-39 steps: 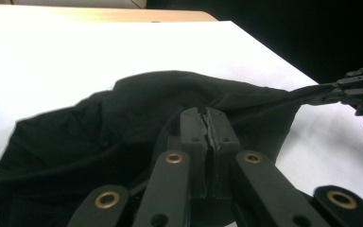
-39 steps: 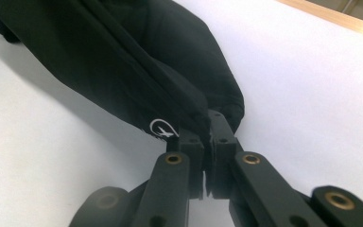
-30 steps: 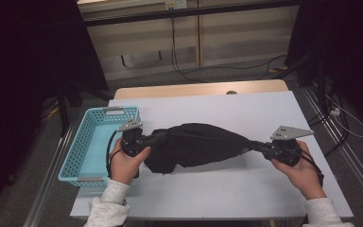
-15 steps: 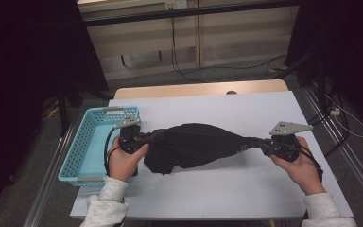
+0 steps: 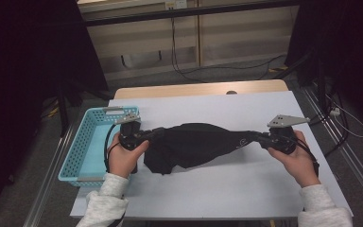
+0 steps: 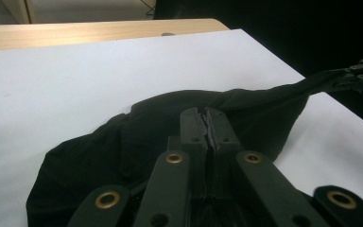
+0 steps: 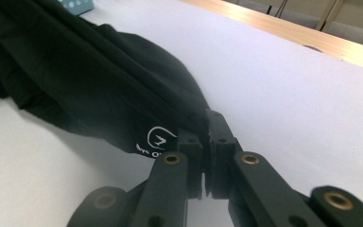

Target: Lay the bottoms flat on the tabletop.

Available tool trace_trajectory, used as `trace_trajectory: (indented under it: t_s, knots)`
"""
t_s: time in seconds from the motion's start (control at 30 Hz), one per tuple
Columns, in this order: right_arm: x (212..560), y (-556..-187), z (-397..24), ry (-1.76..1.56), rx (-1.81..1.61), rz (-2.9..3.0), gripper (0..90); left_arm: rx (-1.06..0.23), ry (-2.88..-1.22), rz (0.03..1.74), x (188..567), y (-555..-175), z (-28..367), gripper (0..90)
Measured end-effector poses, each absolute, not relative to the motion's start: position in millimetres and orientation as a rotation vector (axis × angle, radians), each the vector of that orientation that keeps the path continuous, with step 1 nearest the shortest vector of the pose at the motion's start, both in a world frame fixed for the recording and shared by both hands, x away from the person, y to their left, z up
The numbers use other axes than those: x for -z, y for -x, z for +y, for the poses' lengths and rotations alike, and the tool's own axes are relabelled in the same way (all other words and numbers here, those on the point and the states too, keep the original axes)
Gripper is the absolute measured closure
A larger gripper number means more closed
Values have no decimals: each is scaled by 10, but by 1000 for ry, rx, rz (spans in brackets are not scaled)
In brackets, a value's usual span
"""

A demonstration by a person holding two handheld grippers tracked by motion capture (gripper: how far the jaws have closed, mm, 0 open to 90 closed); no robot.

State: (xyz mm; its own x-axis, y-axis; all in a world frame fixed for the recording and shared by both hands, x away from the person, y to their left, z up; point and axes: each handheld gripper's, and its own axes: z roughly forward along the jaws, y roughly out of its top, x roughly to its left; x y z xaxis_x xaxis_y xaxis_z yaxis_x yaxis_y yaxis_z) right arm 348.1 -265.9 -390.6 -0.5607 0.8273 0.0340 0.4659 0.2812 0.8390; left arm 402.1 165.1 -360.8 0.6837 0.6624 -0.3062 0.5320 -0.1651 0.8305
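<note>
A black garment (image 5: 196, 144) hangs stretched between my two grippers, a little above the white table (image 5: 227, 189). My left gripper (image 5: 152, 134) is shut on its left end, and in the left gripper view the jaws (image 6: 207, 124) pinch a fold of the black cloth (image 6: 99, 161). On the right, my right gripper (image 5: 260, 137) is shut on the other end. The right gripper view has the jaws (image 7: 207, 126) closed on the fabric (image 7: 75, 71) beside a small white logo (image 7: 157, 141). The garment's middle sags and bunches toward the left.
A light blue plastic basket (image 5: 86, 144) stands at the table's left edge, just behind my left hand. A wooden strip (image 5: 198, 88) runs along the table's far side. Cables lie on the floor beyond, and a metal rail (image 5: 354, 165) flanks the right side.
Both hands have shifted only slightly, with the right gripper a touch higher and the garment pulled a little tauter. Both grips remain the same.
</note>
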Motion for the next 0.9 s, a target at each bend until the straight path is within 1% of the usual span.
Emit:
trace_trajectory:
  t_s: [0.2,0.33,0.57,0.63,0.67,0.7,0.73,0.77,0.8,0.83,0.87,0.9]
  knots:
    - [3905,-3551,-2657,-1179,-1172,2150,871,-144,-1847,943,3577,-4098,1633,874]
    - [3874,-3632,-2674,-1196,-1167,2159,871,-123,-1859,943,3519,-4219,1625,873]
    - [3791,-3950,-2683,-1221,-1121,2204,873,-72,-1893,969,3502,-4549,1604,873]
    - [3754,-4183,-2671,-1255,-1117,2235,877,-153,-1882,996,3427,-4737,1593,875]
    - [3704,-4332,-2660,-1280,-1106,2206,878,-214,-1840,1021,3354,-4850,1569,877]
    - [3613,-4487,-2647,-1316,-1168,2103,877,-289,-1794,1027,3270,-4944,1534,876]
    - [3517,-4630,-2628,-1362,-1267,1951,858,-373,-1767,987,3203,-5007,1473,868]
    - [3445,-4739,-2570,-1389,-1290,1817,754,-425,-1770,977,3165,-5044,1410,826]
    - [3392,-4815,-2468,-1373,-1205,1790,569,-420,-1775,1013,3164,-5057,1353,665]
    - [3368,-4859,-2352,-1346,-1122,1836,462,-424,-1776,1036,3193,-5040,1310,471]
    - [3369,-4859,-2252,-1318,-1089,1890,408,-443,-1789,1038,3233,-4994,1298,355]
    - [3392,-4818,-2174,-1292,-1080,1928,401,-443,-1804,1035,3283,-4937,1306,324]
